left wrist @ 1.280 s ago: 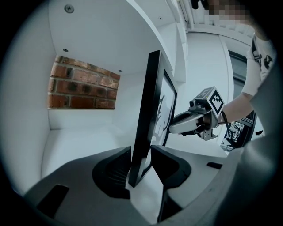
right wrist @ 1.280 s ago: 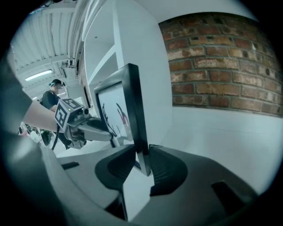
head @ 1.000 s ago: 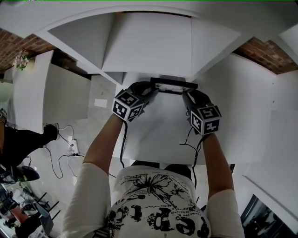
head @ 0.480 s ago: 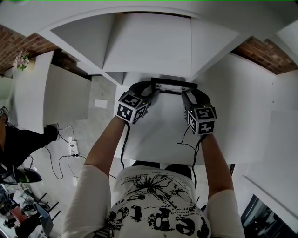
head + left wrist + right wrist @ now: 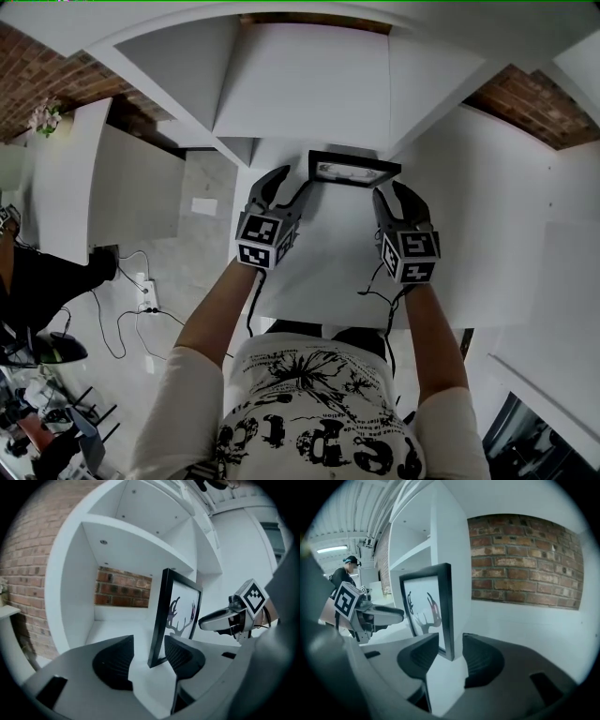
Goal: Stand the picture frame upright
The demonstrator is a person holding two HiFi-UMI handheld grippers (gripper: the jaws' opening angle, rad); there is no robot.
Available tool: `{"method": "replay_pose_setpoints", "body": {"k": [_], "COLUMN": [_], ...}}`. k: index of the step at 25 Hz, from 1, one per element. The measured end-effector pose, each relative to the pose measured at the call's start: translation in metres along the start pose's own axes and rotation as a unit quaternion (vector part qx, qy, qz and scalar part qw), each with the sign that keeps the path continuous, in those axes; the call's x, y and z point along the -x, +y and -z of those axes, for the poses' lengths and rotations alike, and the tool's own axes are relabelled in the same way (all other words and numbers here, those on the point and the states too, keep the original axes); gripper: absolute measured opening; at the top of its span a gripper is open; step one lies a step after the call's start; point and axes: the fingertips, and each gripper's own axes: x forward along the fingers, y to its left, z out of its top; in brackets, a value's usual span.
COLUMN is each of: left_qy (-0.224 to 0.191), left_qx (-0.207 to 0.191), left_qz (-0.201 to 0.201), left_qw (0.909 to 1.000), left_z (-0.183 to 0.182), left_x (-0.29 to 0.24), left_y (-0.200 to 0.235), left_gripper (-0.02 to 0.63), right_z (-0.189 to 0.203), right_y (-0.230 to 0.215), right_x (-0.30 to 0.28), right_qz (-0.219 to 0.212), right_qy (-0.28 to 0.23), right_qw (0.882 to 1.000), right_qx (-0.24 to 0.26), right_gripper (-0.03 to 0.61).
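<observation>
A black picture frame with an antler print stands upright on the white tabletop, just in front of the shelf unit. My left gripper is at its left end and my right gripper at its right end. In the left gripper view the frame's edge sits between the spread jaws of my left gripper with a gap beside it. In the right gripper view the frame's corner lies between the parted pads of my right gripper, untouched. Both grippers' jaws have just been opening.
A white shelf unit with open compartments rises right behind the frame, and a brick wall shows beyond it. Left of the table lies floor with cables, and a person is at the left edge.
Both grippers' jaws have spread wider off the frame's ends. The left gripper has drawn back and up a little. The frame now shows more of its face and stands on its own.
</observation>
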Motion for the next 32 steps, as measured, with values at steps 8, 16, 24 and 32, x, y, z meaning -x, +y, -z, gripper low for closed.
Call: {"method": "replay_pose_setpoints", "body": {"k": [8,16,24,32], "left_qy": [-0.017,-0.013,-0.032,-0.063], "left_qx": [0.027,-0.006,-0.002,-0.013], "left_qz": [-0.009,-0.006,-0.003,0.004], "left_qw": [0.9994,0.9999,0.9995,0.9979], "left_z": [-0.002,-0.022,-0.046,-0.083], "left_x": [0.054,0.111,0.162,0.189], "left_y": [-0.024,-0.068,-0.102,-0.121], "left_gripper": [0.038,0.012,0.012,0.012], "right_z": [-0.012,-0.032,-0.047,-0.059], "right_y": [0.026,0.056,0.077,0.08], "right_x": [0.056,0.119,0.17,0.202], "right_qz": [-0.004,-0.022,-0.013,-0.014], "right_qy": [-0.067,-0.116,-0.135,-0.15], "right_qw": [0.998,0.993,0.991,0.988], "right_qx": [-0.012,-0.012,0.018,0.02], "right_gripper": [0.006,0.005,0.003,0.003]}}
